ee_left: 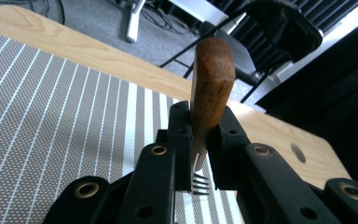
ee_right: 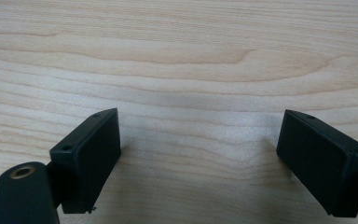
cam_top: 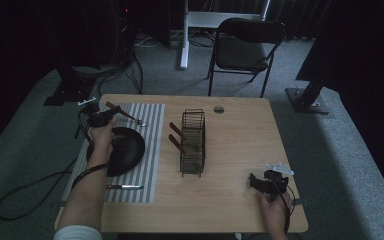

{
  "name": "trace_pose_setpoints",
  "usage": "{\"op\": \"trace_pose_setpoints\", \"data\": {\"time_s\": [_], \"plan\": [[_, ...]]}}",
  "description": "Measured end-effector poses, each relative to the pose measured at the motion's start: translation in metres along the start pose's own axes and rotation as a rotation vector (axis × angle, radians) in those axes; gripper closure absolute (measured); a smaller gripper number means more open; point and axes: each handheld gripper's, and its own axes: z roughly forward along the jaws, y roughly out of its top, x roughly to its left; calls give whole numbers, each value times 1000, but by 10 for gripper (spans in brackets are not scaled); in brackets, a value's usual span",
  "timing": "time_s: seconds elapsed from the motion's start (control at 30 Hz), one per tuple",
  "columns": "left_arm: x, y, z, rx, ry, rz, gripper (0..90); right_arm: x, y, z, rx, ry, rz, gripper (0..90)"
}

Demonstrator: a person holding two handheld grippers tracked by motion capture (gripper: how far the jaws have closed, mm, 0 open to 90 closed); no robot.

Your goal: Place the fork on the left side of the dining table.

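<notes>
High view: your left gripper [cam_top: 99,119] holds a wooden-handled fork [cam_top: 125,114] over the striped placemat [cam_top: 150,145], beside the black plate [cam_top: 127,145].

Left gripper view: jaws clamp the handle near its metal neck; it could pivot and slip.

Right gripper view: your right gripper [ee_right: 198,158] rests wide open, holding nothing, on the table [ee_right: 177,56].

So my light wood counter [cam_top: 240,150] has a striped placemat [cam_top: 147,150] on its left side, a black wire rack [cam_top: 193,142] standing mid-frame, and a small round hole [cam_top: 218,109] near the upper edge.
</notes>
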Motion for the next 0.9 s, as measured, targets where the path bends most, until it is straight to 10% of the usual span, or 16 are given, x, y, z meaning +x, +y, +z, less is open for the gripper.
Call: {"op": "trace_pose_setpoints", "data": {"time_s": [0.27, 0.53, 0.9], "plan": [[7, -2, 3, 34, 33, -28, 782, 0, 0, 0, -1, -1, 0, 132], [10, -2, 11, 79, 73, -43, 448, 0, 0, 0, 0, 0, 0, 132], [21, -2, 12, 106, 155, -59, 287, 0, 0, 0, -1, -1, 0, 132]]}}
